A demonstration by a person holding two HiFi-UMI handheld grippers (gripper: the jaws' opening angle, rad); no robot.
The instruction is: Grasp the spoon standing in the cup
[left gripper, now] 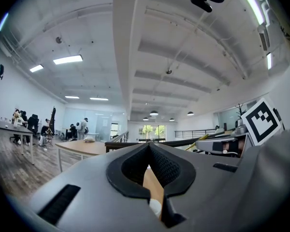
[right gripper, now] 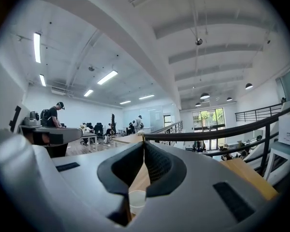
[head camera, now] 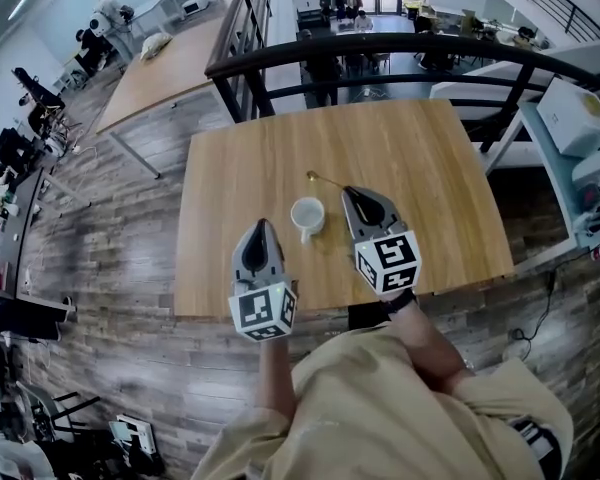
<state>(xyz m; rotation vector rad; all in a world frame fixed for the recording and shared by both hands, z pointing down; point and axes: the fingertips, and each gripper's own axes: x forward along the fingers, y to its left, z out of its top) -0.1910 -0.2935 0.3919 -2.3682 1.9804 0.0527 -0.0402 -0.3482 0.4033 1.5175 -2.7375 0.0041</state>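
Note:
A white cup (head camera: pixel 307 215) stands on the wooden table (head camera: pixel 430 168), between my two grippers. A thin golden spoon (head camera: pixel 323 180) is out of the cup and pokes out to the far left from the tip of my right gripper (head camera: pixel 348 191). That gripper is shut on the spoon's handle, just beyond and to the right of the cup. In the right gripper view a pale bit of the spoon (right gripper: pixel 138 133) shows at the closed tips, with the cup (right gripper: pixel 137 199) low between the jaws. My left gripper (head camera: pixel 262 225) is shut on nothing, left of the cup (left gripper: pixel 155 207).
A black railing (head camera: pixel 380 53) runs along the table's far edge. Another long table (head camera: pixel 170 68) stands at the back left. White equipment (head camera: pixel 580 128) sits to the right. People are at desks far off on the left.

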